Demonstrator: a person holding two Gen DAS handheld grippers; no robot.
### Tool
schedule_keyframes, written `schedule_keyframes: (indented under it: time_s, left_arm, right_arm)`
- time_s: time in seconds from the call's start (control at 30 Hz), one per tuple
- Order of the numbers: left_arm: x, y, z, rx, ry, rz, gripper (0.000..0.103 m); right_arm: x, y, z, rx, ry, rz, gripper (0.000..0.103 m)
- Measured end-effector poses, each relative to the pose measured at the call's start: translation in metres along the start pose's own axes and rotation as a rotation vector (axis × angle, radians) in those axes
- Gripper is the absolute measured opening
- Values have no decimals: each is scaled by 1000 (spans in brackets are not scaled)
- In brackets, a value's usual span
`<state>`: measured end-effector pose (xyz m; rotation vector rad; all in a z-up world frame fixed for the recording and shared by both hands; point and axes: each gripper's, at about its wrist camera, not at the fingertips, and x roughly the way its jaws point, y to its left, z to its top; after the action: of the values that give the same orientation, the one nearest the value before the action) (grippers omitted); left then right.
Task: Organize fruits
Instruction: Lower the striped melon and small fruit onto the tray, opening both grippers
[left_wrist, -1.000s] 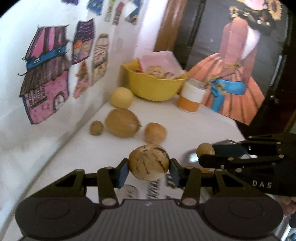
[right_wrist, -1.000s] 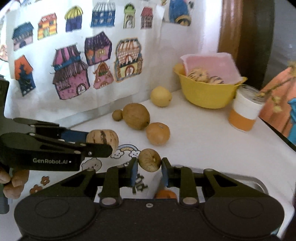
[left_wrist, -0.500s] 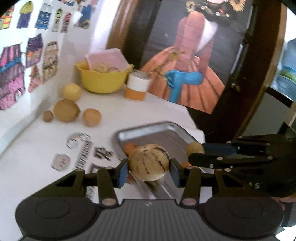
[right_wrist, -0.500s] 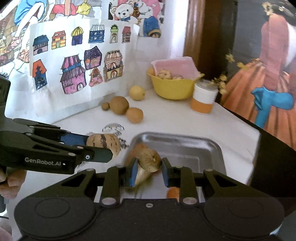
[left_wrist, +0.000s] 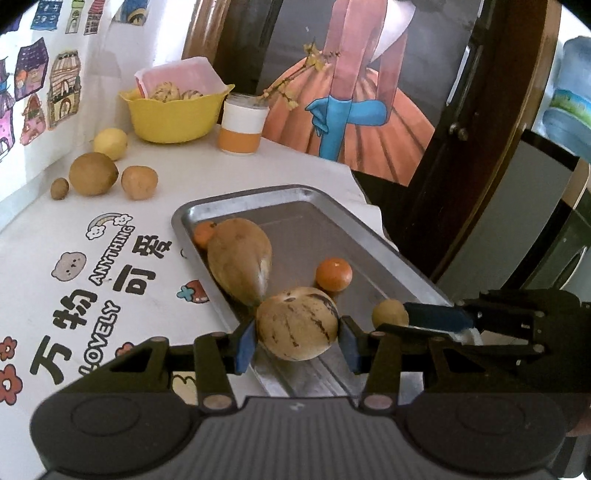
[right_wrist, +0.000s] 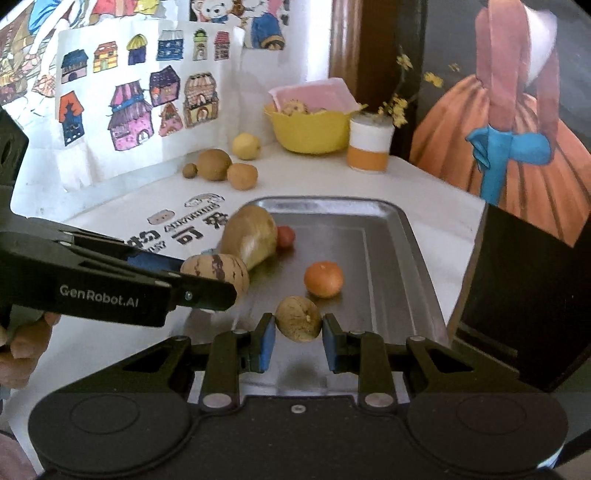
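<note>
Both wrist cams sit close over the metal tray (left_wrist: 373, 236) (right_wrist: 417, 258), facing the back wall; left cam's further left, both share tray & yellow bowl (left_wrist: 173, 118) (right_wrist: 310, 133).

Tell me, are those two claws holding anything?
Yes. The left gripper pinches a striped melon by its sides; the right gripper pinches a small brown fruit likewise.

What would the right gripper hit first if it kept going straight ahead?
Probably the orange, sitting on the metal tray just beyond the small brown fruit between the right gripper's jaws. Depth is hard to judge; it might pass above.
</note>
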<state>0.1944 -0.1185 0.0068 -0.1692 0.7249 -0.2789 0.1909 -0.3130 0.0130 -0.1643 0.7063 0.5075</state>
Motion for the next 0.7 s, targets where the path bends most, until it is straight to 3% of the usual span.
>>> schedule_keyframes:
  time_s: [0.4,0.7]
  left_arm:
    - [9,-7,1,26,34,45,52]
    - [9,-1,4,10,61,29,53]
  right_arm:
    - [6,-2,-11,7,-12,-14,29]
    - [6,-1,-12,22,-8,-18,31]
